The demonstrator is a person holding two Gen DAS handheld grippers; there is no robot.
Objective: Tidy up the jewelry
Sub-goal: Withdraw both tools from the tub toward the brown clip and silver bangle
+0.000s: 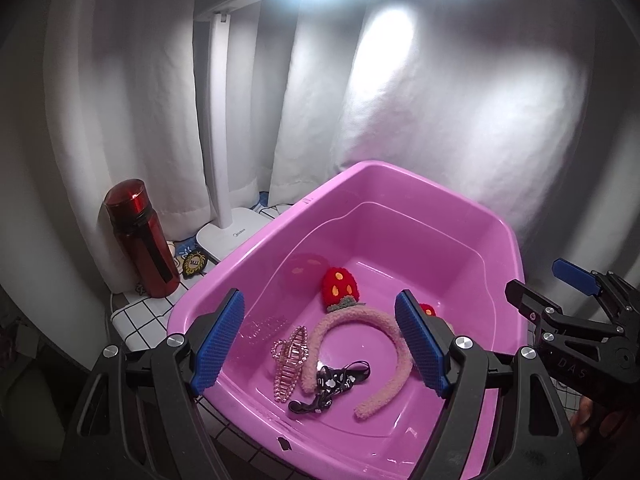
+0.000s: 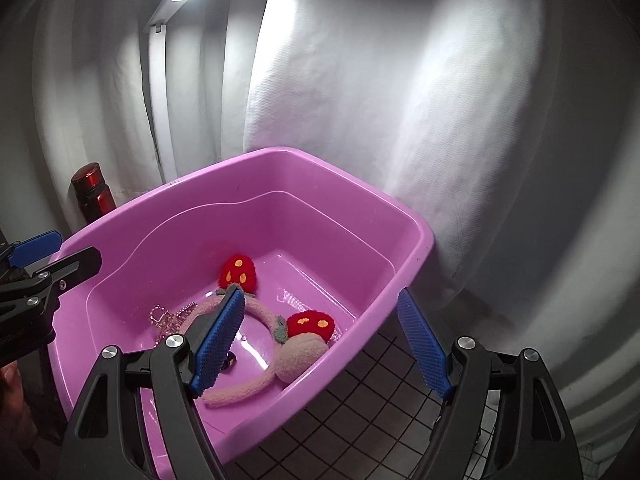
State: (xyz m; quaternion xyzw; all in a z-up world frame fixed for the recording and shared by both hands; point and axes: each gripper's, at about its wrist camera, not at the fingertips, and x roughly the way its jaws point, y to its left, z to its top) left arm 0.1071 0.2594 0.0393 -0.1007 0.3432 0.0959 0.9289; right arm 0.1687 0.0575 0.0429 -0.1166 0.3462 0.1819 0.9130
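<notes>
A pink plastic tub [image 1: 240, 252] holds the jewelry. In it lie a fuzzy pink headband [image 1: 340, 318] with red strawberry ears [image 1: 339, 285], a pink sparkly hair claw [image 1: 290, 362] and a black patterned bow [image 1: 336, 384]. My left gripper [image 1: 320, 344] hangs open above the tub's near side, nothing between its blue pads. The right gripper [image 1: 552, 286] shows at the right edge, outside the rim. In the right wrist view my right gripper [image 2: 320, 342] is open and empty, straddling the tub's right rim [image 2: 372, 320] above the headband [image 2: 300, 356]. The left gripper [image 2: 56, 258] is at the left.
A red bottle [image 1: 140, 240] and a white desk lamp's base [image 1: 232, 236] stand behind the tub on a checkered cloth [image 1: 136, 320]. White curtains close off the back and right. A hand [image 1: 592, 420] holds the right gripper. Checkered cloth [image 2: 360, 400] lies right of the tub.
</notes>
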